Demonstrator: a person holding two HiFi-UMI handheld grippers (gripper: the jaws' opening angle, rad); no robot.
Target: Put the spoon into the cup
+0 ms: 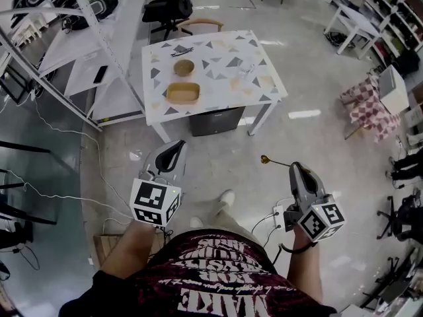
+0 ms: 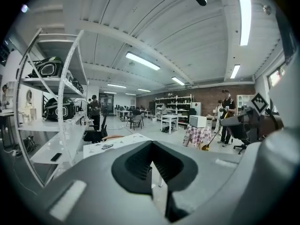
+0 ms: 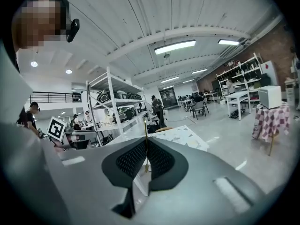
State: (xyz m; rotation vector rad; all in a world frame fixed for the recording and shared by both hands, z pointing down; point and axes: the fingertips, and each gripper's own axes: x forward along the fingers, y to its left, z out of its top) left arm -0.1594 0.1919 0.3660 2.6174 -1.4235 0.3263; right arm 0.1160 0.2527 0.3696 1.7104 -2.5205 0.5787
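A thin gold spoon (image 1: 274, 161) sticks out to the left from my right gripper (image 1: 293, 167), which is shut on its handle, held over the floor well short of the table. In the right gripper view the spoon's handle (image 3: 146, 142) stands upright between the closed jaws. My left gripper (image 1: 177, 145) hangs at the left, shut with nothing in it. From the left gripper view, the spoon's bowl (image 2: 206, 147) shows at the right. A small clear cup (image 1: 246, 71) seems to stand on the patterned white table (image 1: 218, 104), too small to be sure.
The table also carries a wooden bowl (image 1: 184, 67), a shallow wooden tray (image 1: 183, 92) and dark utensils (image 1: 182, 51). A dark box (image 1: 217, 120) sits under it. White shelving (image 1: 79, 51) runs along the left; cables cross the floor there. A checked-cloth table (image 1: 363, 104) is at right.
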